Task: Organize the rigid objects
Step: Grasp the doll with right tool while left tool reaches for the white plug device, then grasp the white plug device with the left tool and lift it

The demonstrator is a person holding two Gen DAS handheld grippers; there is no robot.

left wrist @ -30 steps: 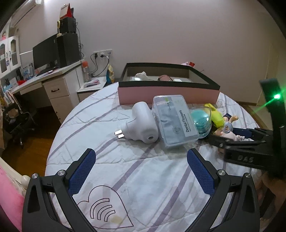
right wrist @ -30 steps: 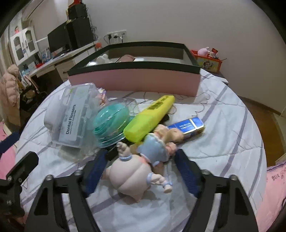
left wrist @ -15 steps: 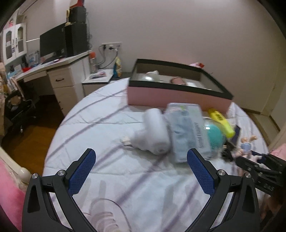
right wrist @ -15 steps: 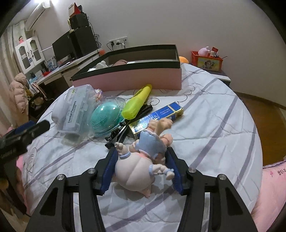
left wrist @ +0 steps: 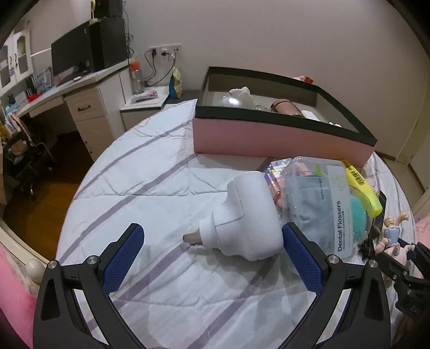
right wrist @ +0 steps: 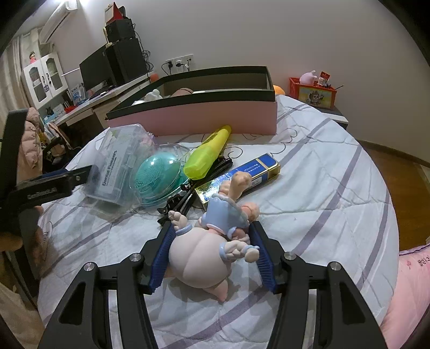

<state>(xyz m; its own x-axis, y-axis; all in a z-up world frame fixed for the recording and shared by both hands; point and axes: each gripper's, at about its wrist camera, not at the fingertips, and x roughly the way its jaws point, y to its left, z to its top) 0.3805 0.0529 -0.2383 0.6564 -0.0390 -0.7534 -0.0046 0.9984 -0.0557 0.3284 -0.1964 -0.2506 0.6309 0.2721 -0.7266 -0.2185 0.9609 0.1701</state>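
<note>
Home bedroom: quilted bed [left wrist: 150,188], desk [left wrist: 88,80] (monitor [left wrist: 71,57])

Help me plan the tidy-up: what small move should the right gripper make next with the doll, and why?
Probably lift it straight up a little. The right gripper has its blue pads closed against the doll, which lies on the bedspread close to the black clips; the pink box behind is open-topped.

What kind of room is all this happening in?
Most likely a bedroom at home: the things lie on a striped quilt, a desk with a monitor stands by the wall, and an air conditioner hangs above.
</note>
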